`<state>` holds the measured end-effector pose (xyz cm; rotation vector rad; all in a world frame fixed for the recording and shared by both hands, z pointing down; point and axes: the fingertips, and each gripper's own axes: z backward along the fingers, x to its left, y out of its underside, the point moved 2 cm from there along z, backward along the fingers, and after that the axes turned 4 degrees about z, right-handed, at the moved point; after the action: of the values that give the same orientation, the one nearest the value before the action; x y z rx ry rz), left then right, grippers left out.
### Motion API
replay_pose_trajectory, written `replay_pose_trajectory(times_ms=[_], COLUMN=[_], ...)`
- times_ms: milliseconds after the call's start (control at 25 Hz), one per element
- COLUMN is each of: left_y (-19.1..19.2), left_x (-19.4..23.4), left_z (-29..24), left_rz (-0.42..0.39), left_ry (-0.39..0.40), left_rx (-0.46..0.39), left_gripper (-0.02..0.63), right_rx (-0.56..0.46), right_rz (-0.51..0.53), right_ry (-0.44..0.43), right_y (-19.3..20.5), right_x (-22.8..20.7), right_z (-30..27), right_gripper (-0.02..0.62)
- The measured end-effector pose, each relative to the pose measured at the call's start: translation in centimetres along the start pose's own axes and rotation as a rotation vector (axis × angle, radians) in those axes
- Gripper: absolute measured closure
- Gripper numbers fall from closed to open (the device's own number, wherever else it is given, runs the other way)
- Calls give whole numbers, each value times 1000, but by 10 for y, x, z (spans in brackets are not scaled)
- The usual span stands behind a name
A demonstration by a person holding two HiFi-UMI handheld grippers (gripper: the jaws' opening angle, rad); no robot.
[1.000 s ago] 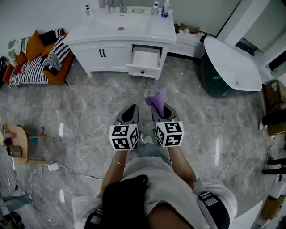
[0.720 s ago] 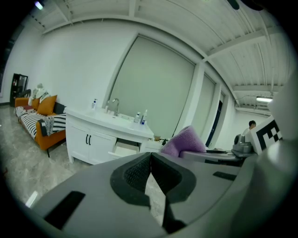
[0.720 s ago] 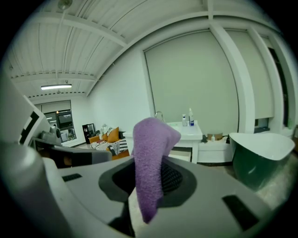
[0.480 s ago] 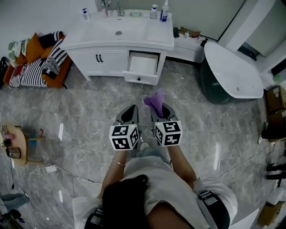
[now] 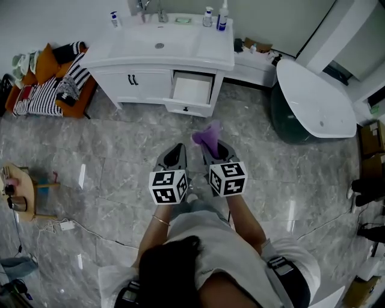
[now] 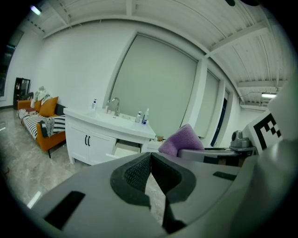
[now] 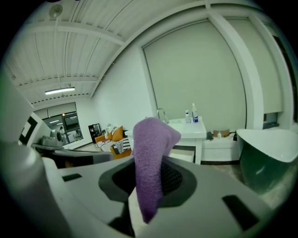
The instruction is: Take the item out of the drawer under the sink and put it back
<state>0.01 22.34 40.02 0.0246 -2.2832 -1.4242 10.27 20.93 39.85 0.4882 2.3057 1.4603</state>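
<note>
A purple cloth [image 5: 207,135] sticks up from my right gripper [image 5: 212,145], which is shut on it; in the right gripper view the cloth [image 7: 150,153] hangs between the dark pads. My left gripper [image 5: 177,149] is beside it, shut and empty, its pads [image 6: 135,173] meeting at the tips. Both are held over the floor, a short way in front of the white sink cabinet [image 5: 157,53]. Under the sink's right side the drawer [image 5: 192,90] stands pulled out; I see nothing inside it. The left gripper view shows the cabinet [image 6: 95,135] and the cloth [image 6: 183,139] at right.
Bottles stand on the sink top [image 5: 215,15]. An orange couch with striped cushions [image 5: 51,81] is at left, a white bathtub [image 5: 314,99] at right, a small round table [image 5: 18,189] at far left. A cable [image 5: 90,228] runs over the marble floor.
Both grippers, with the cloth in the right one, have come closer to the sink cabinet and its open drawer. The jaws look unchanged.
</note>
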Motion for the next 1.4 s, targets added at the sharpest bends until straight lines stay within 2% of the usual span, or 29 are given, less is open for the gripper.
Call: replay_pose_trajectory(times_ms=[320,480,760,1120,1400], left_y=[2,7,1,-17,-42], left_x=[1,1,8,37,71], left_z=[-9,-16,-37,-83,-133], left_rz=[18,18,23,28,47], left_ry=[-5,1,31,46,54], left_rx=[1,19,30,58,82], left_gripper=[601,601,601,601,601], right_rx=[-23,-20,-32,-4,32], right_rz=[-14,11,-49,-59,-44], right_ry=[-20,6,5,72,76], right_y=[-2,-2,-1,-15,-37], right_x=[-3,-8,-14,-37,-48], right_z=[0,-1,-14,-64,-124], right_gripper=[497,497,497,497,497])
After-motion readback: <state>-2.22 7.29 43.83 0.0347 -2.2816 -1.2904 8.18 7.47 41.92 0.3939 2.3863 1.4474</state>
